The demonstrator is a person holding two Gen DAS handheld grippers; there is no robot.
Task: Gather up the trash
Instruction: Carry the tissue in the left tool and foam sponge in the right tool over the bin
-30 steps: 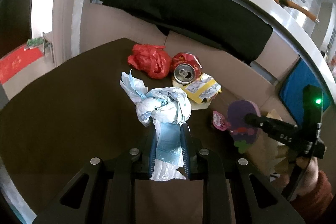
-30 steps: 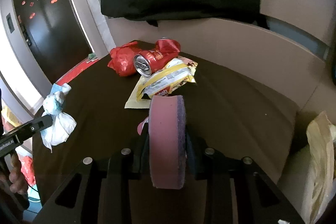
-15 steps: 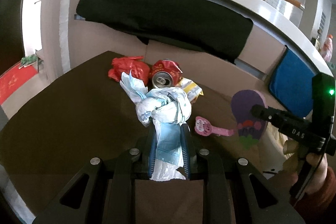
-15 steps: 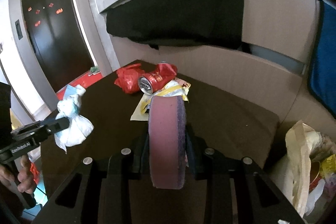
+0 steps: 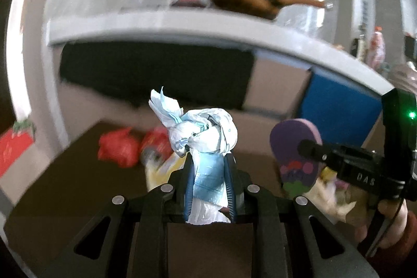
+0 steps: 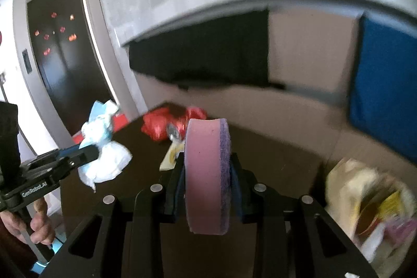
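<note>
My left gripper is shut on a crumpled white and blue wad, held above the dark table; it also shows in the right wrist view. My right gripper is shut on a pink and purple foam piece, seen from the left wrist as a purple oval. On the table behind lie a red plastic bag, a crushed red can and a yellow wrapper.
A light bag full of trash stands at the table's right. A beige bench back with a black cloth and a blue cushion runs behind. A dark door is at the left.
Both grippers have risen and tilted upward with their loads. The table trash now sits lower and farther in view, and the trash bag has come closer on the right.
</note>
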